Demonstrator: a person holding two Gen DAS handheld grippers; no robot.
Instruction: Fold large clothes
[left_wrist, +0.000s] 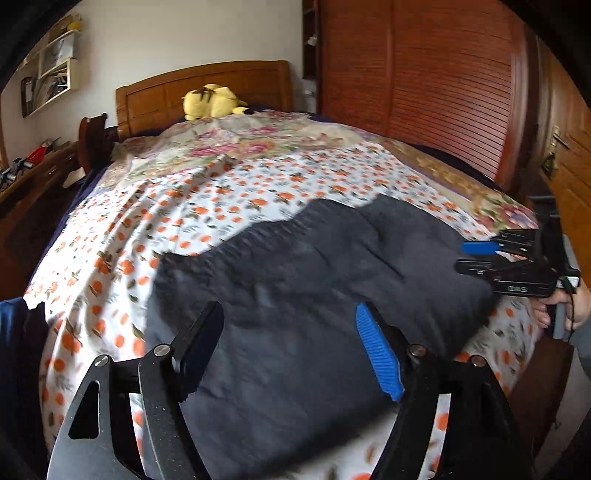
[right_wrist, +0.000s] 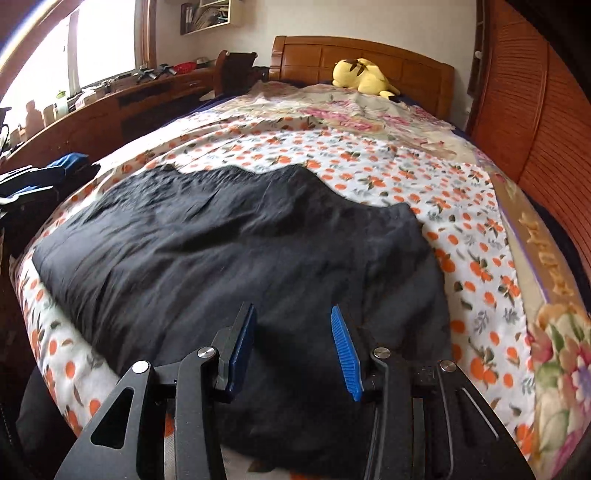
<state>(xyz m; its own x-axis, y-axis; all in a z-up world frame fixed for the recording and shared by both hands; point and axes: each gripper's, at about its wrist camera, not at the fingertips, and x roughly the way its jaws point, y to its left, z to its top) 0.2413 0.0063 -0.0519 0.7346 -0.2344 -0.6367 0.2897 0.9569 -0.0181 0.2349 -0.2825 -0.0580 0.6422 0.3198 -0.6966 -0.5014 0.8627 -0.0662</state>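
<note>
- Lying flat on the bed (right_wrist: 476, 236), the dark garment (right_wrist: 229, 251) covers the near part of the orange-flower sheet (left_wrist: 207, 218), with its far edge wavy and its surface wrinkled.
- The left gripper (left_wrist: 291, 350) hovers over the near edge of the garment; its jaws stand wide apart and hold nothing.
- The right gripper (right_wrist: 293, 345) is also above the near part of the garment, the jaws open to a middle width, with no cloth between the blue pads (right_wrist: 345, 354).
- In the left wrist view the right gripper (left_wrist: 476, 254) shows at the right side of the garment, held by a hand (left_wrist: 561, 310).
- A yellow plush toy (right_wrist: 364, 77) lies at the wooden headboard (right_wrist: 317, 55), well apart from the garment.
- A red-brown wardrobe (left_wrist: 424, 81) stands beside the bed.
</note>
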